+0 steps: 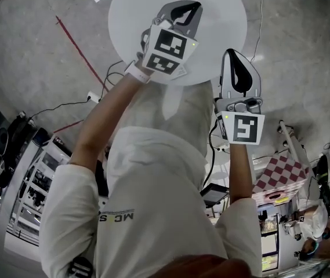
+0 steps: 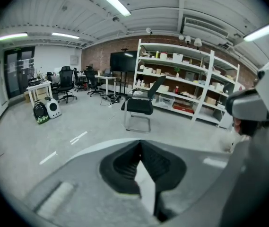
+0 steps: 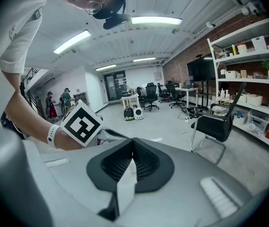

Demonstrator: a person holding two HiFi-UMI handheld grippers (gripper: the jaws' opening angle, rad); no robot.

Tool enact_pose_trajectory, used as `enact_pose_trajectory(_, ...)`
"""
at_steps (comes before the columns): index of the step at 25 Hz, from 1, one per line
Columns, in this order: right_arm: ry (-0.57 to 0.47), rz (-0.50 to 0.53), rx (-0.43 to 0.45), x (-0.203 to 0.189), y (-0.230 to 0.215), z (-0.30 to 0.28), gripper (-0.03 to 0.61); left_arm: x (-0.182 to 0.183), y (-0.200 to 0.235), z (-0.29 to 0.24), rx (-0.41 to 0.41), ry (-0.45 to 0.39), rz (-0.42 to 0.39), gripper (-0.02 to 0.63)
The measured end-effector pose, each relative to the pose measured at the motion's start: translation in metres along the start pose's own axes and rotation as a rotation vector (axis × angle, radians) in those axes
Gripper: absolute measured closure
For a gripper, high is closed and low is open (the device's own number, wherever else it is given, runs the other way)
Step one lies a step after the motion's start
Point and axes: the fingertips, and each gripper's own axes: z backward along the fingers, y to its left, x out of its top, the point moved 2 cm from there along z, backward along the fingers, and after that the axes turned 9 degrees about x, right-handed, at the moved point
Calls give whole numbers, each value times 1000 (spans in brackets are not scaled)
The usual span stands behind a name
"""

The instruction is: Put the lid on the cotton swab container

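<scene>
Nearest the head view: person's white short-sleeved shirt (image 1: 153, 213), filling 6 o'clock, both bare forearms raised toward 12.

Left gripper (image 1: 185, 13): at 12 o'clock, over the near part of the round white surface (image 1: 222, 10). Its black-and-white marker cube (image 1: 166, 51) sits just above a white wristband (image 1: 136, 71). In the left gripper view the black ribbed pads (image 2: 125, 162) meet at the tips, with nothing between them, so it's closed empty (image 2: 141, 148).

Right gripper (image 1: 237, 68): at 2 o'clock, just off the surface's rim at its 5 o'clock, over grey concrete floor (image 1: 31, 51). Its marker cube (image 1: 246, 127) faces the camera. In the right gripper view the tips are pressed together, holding nothing (image 3: 133, 143). The left gripper's cube (image 3: 81, 123) shows at 9 o'clock from those jaws.

Cotton swab container and lid: can't tell where they are, no view shows them. The visible part of the surface is bare.

Surroundings:
- thin red line on the floor (image 1: 78, 48) at 10 o'clock
- red-and-white checked cloth (image 1: 283, 172) at 4 o'clock
- black office chair (image 2: 141, 103) dead ahead of the left gripper
- white shelving unit (image 2: 191, 84) at 2 o'clock behind the chair
</scene>
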Motion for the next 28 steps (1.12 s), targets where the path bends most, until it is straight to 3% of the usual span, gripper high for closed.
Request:
enact_pose_trajectory(6,-31,23,-19,32,16,22,591,29,-7,48,-14,-43,0,614)
enact_pose_trajectory(17,-57,115,-44,91,68,67,591,83,-7,182,1,-169,14,614)
enact_pose_trajectory(22,-65,153,-62,111,89,96,591,106,-11,237,-20,-235,77,614)
enact_pose_trajectory(28,-113,85,-68,143,121,122,591,116,-1,298,-9,-258,74,614)
